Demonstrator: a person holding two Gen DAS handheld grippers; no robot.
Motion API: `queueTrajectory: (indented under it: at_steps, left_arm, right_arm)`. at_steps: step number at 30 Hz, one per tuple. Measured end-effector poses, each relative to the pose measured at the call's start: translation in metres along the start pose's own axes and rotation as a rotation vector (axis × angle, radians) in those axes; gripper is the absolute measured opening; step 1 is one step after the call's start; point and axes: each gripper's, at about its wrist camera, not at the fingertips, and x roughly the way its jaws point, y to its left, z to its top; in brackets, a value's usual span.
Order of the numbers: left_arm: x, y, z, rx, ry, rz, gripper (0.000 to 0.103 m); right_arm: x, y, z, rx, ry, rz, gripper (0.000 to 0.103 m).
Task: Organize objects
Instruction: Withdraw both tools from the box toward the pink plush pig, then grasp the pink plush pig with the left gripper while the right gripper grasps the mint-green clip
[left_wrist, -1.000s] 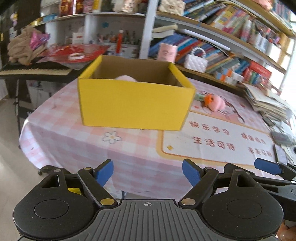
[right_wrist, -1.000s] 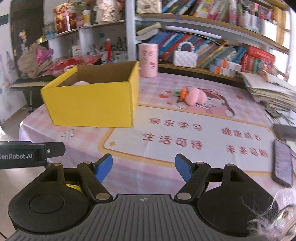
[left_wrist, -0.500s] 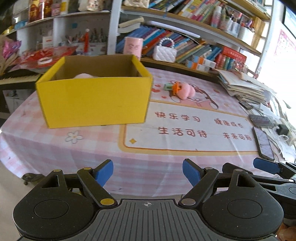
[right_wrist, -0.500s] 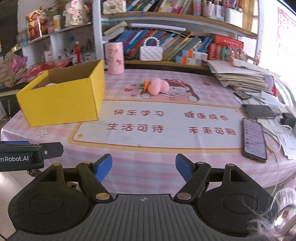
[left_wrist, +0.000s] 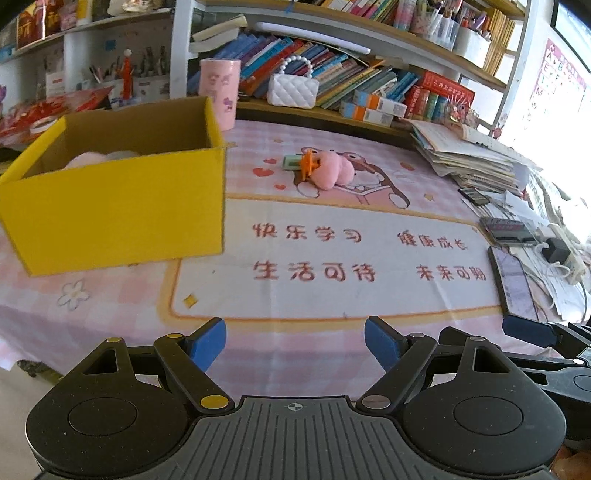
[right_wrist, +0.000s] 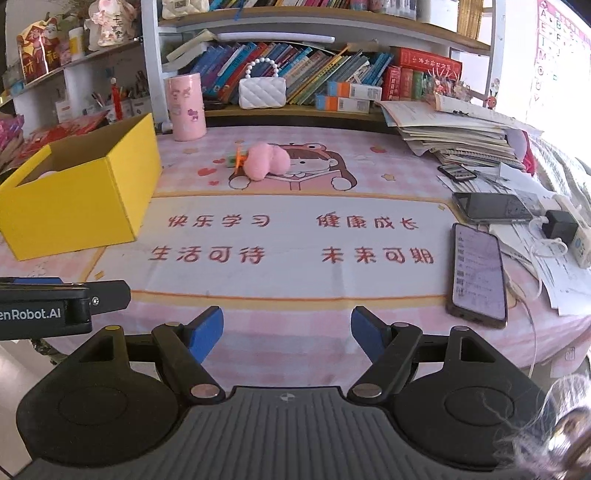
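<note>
A yellow cardboard box stands open-topped on the left of the pink tablecloth, with something pale pink lying inside. Farther back, a fluffy pink toy lies on the cloth, with an orange clip and a small green piece at its left. My left gripper hangs open over the table's near edge, nothing between its blue pads. My right gripper is open and empty too, beside the left one, also at the near edge.
A pink cylinder cup and a white quilted bag stand at the back by the bookshelf. Two phones, a charger with cable and a stack of papers crowd the right side.
Both grippers have swung to the right along the table's near edge: the yellow box has slid from the centre to the left of each view, and the phones and papers have come into sight.
</note>
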Motion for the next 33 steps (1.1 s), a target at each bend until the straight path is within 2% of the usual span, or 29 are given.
queueTrajectory:
  at_steps: [19, 33]
  left_arm:
    - [0.069, -0.052, 0.058, -0.017, -0.006, 0.063, 0.084]
    - [0.124, -0.064, 0.108, -0.024, -0.047, 0.14, 0.084]
  right_arm:
    - [0.073, -0.065, 0.063, -0.011, 0.002, 0.062, 0.075]
    - [0.123, -0.102, 0.103, 0.031, -0.017, 0.071, 0.075]
